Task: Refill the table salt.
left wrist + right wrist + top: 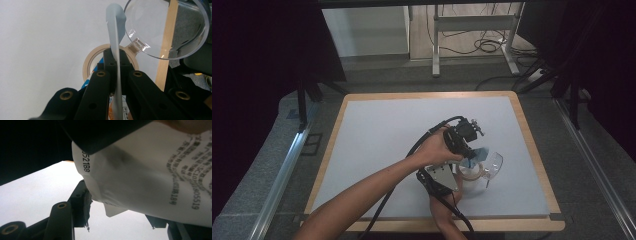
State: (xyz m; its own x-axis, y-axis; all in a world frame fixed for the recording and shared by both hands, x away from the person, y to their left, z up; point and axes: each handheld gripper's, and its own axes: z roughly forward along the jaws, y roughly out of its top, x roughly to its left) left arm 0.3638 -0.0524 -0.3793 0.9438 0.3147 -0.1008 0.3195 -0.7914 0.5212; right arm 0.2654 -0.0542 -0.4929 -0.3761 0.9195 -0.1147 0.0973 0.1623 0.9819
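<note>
1. So your left gripper (117, 62) has its jaws pressed tight on a thin blue-grey sheet (115, 32), right over the open mouth of the container (473, 176) near the table's (377, 125) front right.
2. Your right gripper (457, 182) sits half open, clamped around the container's white labelled side (155, 177); hold that firm.
3. Feed the sheet straight down, and watch the clear flip lid (167, 27) just beside it.

Bare forearms (362, 200); 2 black grippers (464, 135) with brass-ringed screw holes, black cables (424, 137), 1 grey three-cornered plate (444, 176).
</note>
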